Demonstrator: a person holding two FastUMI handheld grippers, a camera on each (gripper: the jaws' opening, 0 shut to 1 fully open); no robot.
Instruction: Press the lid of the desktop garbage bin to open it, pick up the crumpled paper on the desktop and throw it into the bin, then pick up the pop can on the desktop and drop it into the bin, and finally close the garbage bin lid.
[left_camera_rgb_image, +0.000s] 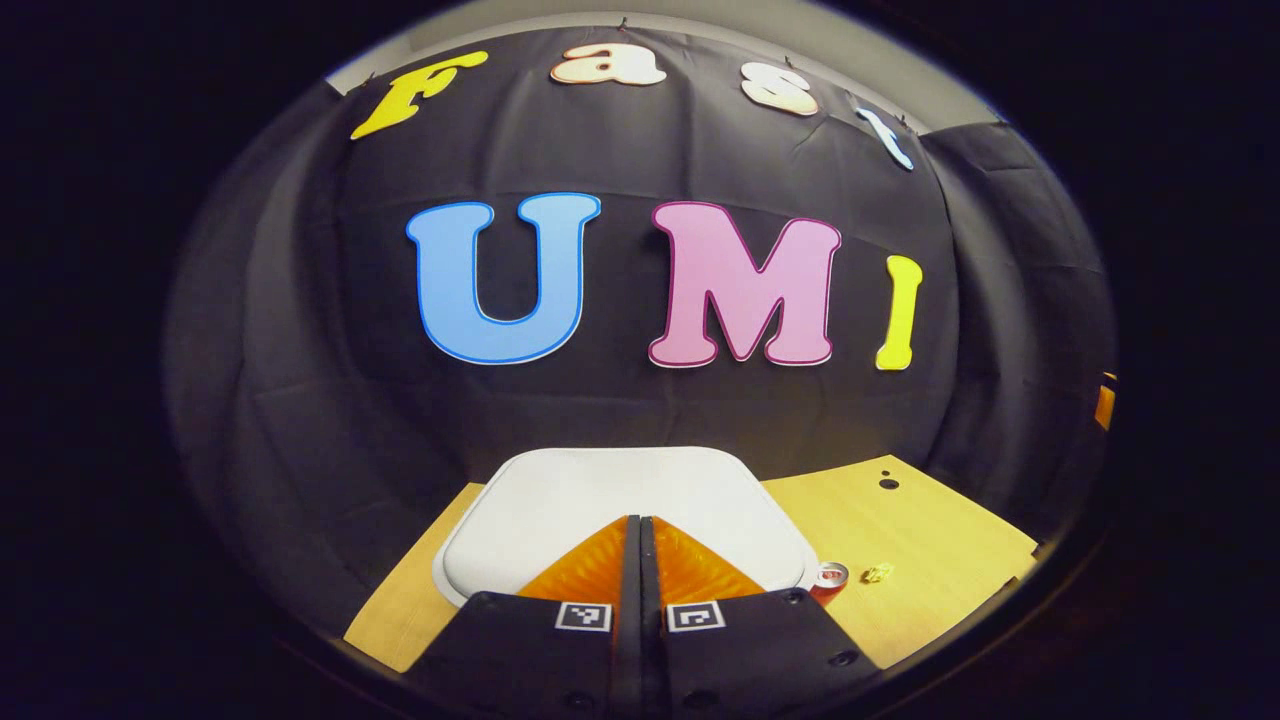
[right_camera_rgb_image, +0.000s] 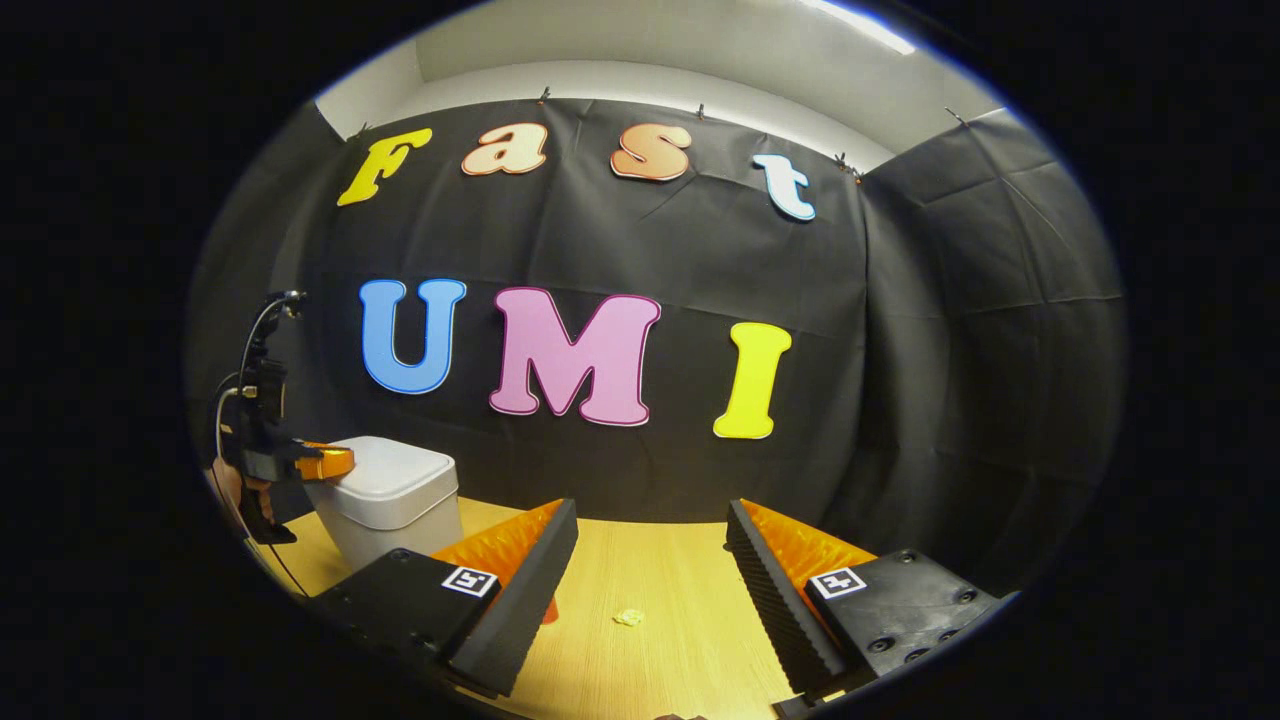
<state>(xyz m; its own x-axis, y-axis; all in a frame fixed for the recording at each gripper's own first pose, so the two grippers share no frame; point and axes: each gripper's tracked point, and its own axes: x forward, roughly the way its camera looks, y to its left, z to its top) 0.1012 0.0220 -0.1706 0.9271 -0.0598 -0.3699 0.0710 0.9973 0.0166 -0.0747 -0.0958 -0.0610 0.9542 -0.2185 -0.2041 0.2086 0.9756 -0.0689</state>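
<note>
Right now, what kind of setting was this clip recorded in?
Probably a staged recording booth, not a home: black cloth wall behind a wooden desktop holding a small white bin, crumpled paper and a can.

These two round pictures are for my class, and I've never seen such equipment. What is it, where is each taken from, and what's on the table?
A person holds a two-finger gripper in each hand; a camera rides on each. In the left gripper view, the left gripper, jaws closed together and holding nothing, is over the white bin lid. Beside the bin sit a pop can and a small crumpled paper on the wooden table. In the right gripper view, the right gripper is open and empty above the paper.
</note>
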